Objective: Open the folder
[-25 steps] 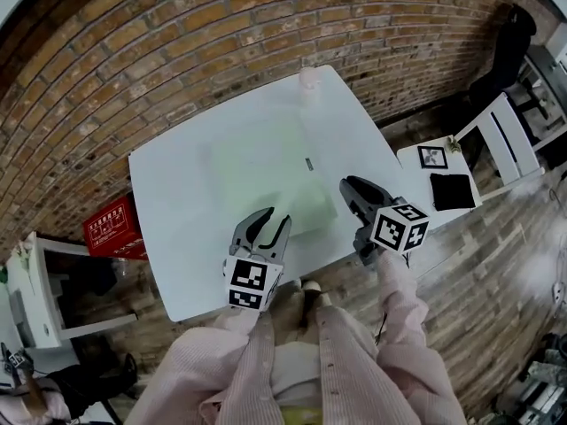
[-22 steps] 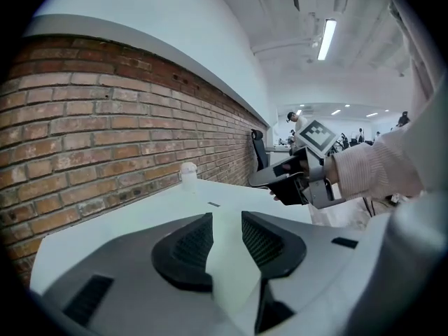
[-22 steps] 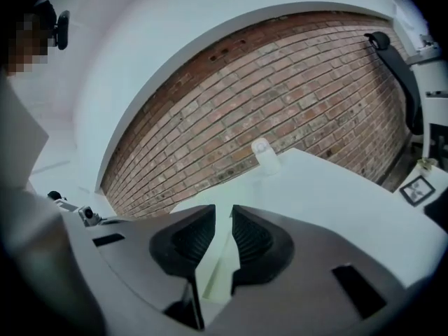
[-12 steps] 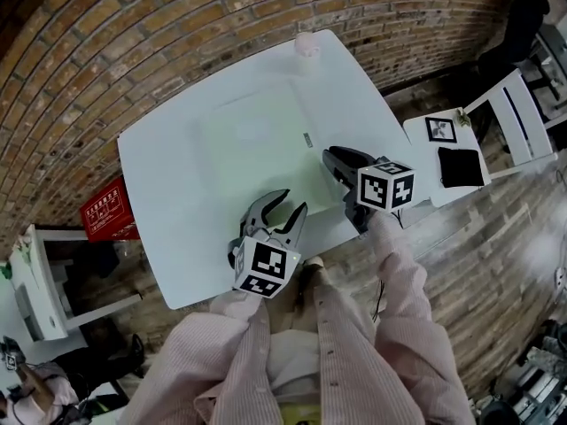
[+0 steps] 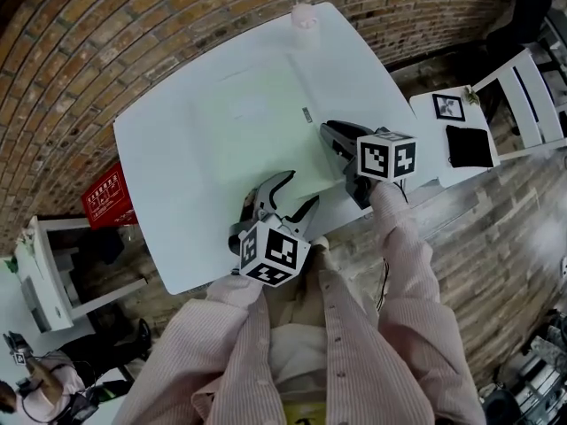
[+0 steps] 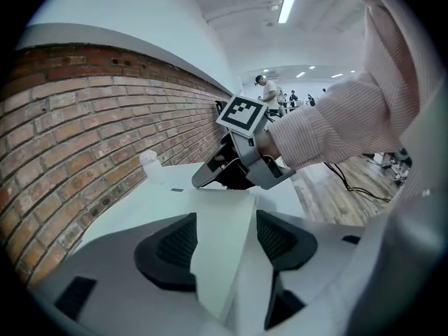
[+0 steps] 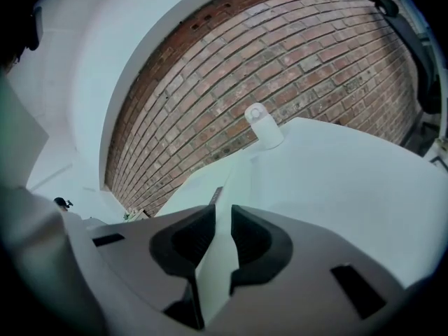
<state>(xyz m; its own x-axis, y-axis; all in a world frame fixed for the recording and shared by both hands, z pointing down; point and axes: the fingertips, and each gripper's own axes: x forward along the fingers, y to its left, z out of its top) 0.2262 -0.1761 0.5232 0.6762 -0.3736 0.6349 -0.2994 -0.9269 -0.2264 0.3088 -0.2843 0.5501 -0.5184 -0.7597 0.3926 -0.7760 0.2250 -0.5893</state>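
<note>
A pale green folder (image 5: 257, 122) lies flat and closed on the white table (image 5: 168, 237), its small dark clasp (image 5: 307, 113) on the right edge. My left gripper (image 5: 303, 189) is at the folder's near corner. Its jaws are opening wide. In the left gripper view that corner (image 6: 224, 257) lies between the pads (image 6: 171, 247) without being pressed. My right gripper (image 5: 326, 131) sits low over the folder's right edge, just below the clasp. In the right gripper view its jaws (image 7: 222, 219) stand a narrow gap apart, with the folder's edge (image 7: 203, 184) showing through the gap.
A small white bottle (image 5: 304, 16) stands at the table's far edge. Right of the table is a low white stand (image 5: 425, 140) with a marker card and a black pad (image 5: 469, 146), and a white chair (image 5: 540, 87). A red box (image 5: 104, 197) sits on the floor at left.
Both grippers moved up the picture and lower onto the folder. The left gripper rolled and its jaws spread wider. The right gripper slid along the folder's right edge toward the clasp.
</note>
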